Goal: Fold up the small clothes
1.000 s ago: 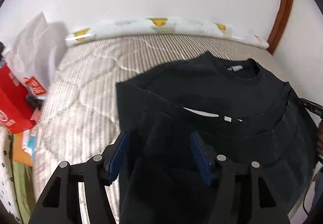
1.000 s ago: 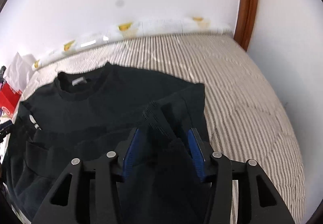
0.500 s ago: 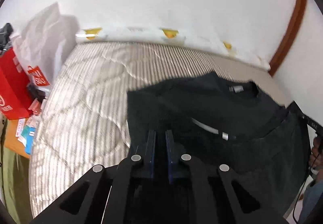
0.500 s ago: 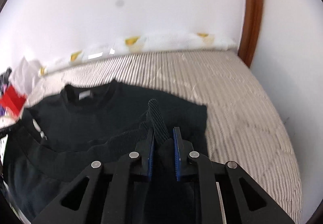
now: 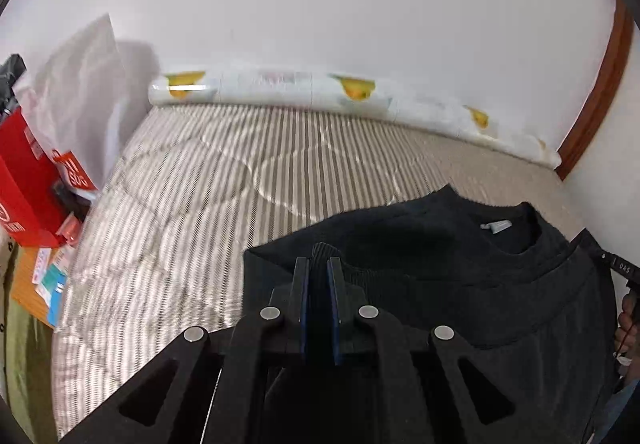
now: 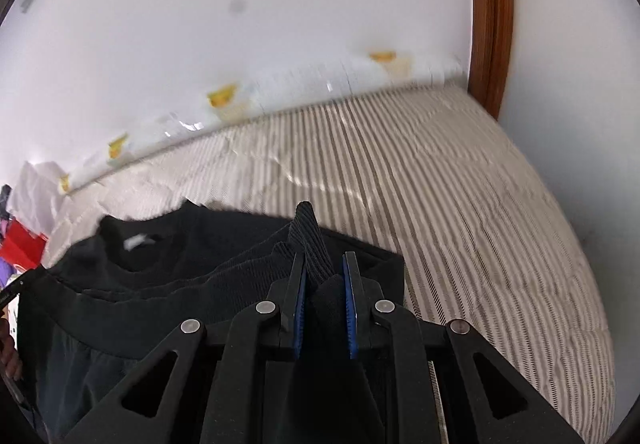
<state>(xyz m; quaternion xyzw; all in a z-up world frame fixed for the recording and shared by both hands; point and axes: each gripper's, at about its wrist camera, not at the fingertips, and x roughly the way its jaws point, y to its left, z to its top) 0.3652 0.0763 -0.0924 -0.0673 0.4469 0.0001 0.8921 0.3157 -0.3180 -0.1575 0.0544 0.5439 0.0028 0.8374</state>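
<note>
A black sweatshirt (image 5: 440,244) lies on the striped bedspread (image 5: 224,187), neck toward the wall, with a pale label inside the collar (image 5: 496,226). My left gripper (image 5: 319,264) is shut on a ribbed fold of the sweatshirt's hem at its left side. The same sweatshirt (image 6: 192,244) fills the lower left of the right wrist view. There my right gripper (image 6: 324,258) is shut on a bunched ribbed edge that sticks up between the blue pads. Both pinched edges are raised off the bed and carried over the garment's body.
A rolled white quilt with yellow prints (image 5: 304,89) lies along the wall. Red boxes (image 5: 24,179) and a white bag (image 5: 76,83) stand left of the bed. A brown door frame (image 6: 490,15) rises at the right. A person's hand (image 5: 628,324) shows at the right edge.
Both grippers closed from open onto the sweatshirt's ribbed hem, then carried it toward the collar. The hem now lies nearer the neck than a second ago.
</note>
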